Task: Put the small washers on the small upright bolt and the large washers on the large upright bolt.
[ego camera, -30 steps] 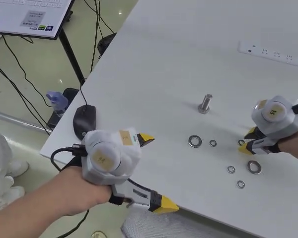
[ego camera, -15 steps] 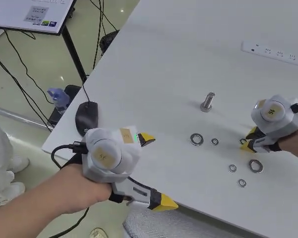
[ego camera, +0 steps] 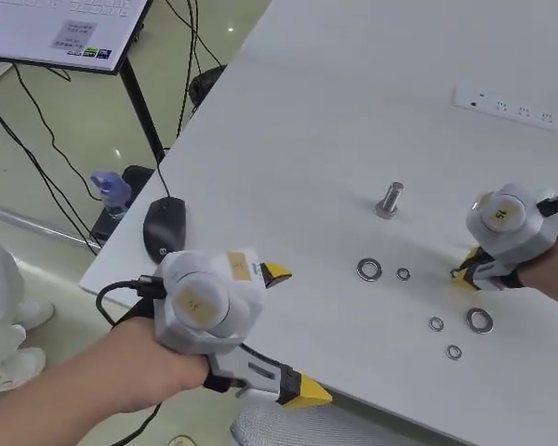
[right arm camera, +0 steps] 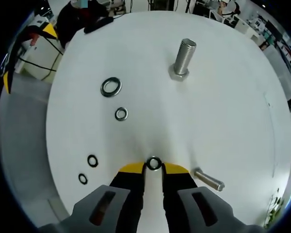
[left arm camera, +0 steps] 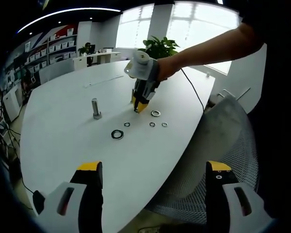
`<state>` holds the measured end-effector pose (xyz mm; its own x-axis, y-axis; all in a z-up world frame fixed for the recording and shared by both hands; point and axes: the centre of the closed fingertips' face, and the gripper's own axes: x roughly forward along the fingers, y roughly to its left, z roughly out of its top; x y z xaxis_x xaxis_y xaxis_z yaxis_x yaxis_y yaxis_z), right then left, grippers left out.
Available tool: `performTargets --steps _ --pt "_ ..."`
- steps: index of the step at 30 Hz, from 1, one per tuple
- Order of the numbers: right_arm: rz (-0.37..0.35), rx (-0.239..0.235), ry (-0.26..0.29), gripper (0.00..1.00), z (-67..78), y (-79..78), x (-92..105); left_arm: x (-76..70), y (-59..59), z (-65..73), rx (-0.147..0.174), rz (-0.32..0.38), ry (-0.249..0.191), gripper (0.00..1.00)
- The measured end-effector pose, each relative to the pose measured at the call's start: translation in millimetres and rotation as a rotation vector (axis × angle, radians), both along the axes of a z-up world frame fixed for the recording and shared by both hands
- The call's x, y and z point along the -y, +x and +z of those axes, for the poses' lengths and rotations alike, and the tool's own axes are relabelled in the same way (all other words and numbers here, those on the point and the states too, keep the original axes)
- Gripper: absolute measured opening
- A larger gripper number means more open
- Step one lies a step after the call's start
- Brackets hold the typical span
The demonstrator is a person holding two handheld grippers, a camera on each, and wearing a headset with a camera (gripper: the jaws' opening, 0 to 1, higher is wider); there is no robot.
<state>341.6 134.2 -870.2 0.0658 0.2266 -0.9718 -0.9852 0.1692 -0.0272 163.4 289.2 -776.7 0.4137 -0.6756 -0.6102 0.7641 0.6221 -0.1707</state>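
The large upright bolt [ego camera: 389, 199] [right arm camera: 183, 57] stands mid-table. My right gripper [ego camera: 465, 276] [right arm camera: 154, 168] is down at the table, shut on a small washer [right arm camera: 154, 163] pinched between its yellow tips. A small bolt [right arm camera: 209, 179] is just right of its jaws. A large washer [ego camera: 368, 269] [right arm camera: 110, 87] and a small washer [ego camera: 404, 274] [right arm camera: 121, 114] lie left of it. Another large washer [ego camera: 480, 321] and two small ones [ego camera: 436, 324] [ego camera: 454, 352] lie nearer the front edge. My left gripper [ego camera: 291, 333] [left arm camera: 154, 170] hovers open over the near table edge, holding nothing.
A black mouse [ego camera: 163, 228] lies near the table's left edge. A white power strip [ego camera: 521, 110] runs along the far right. Beyond the table are a monitor [ego camera: 56, 28], floor cables and a spray bottle [ego camera: 110, 186]. A mesh chair back [left arm camera: 223, 141] stands by the front edge.
The right gripper's jaws have come together on the small washer at the table. The left gripper has hardly moved. The head camera has shifted slightly.
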Motion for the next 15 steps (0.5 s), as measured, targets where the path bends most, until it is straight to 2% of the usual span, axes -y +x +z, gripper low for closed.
performTargets --steps 6,15 --pt "-0.024 -0.005 -0.006 0.13 0.2 1.4 1.5 -0.2 -0.7 1.2 -0.001 -0.003 0.003 0.87" --pt "-0.05 -0.025 0.017 0.13 3.3 -0.1 1.8 1.9 -1.6 2.3 -0.002 -0.013 0.011 0.86"
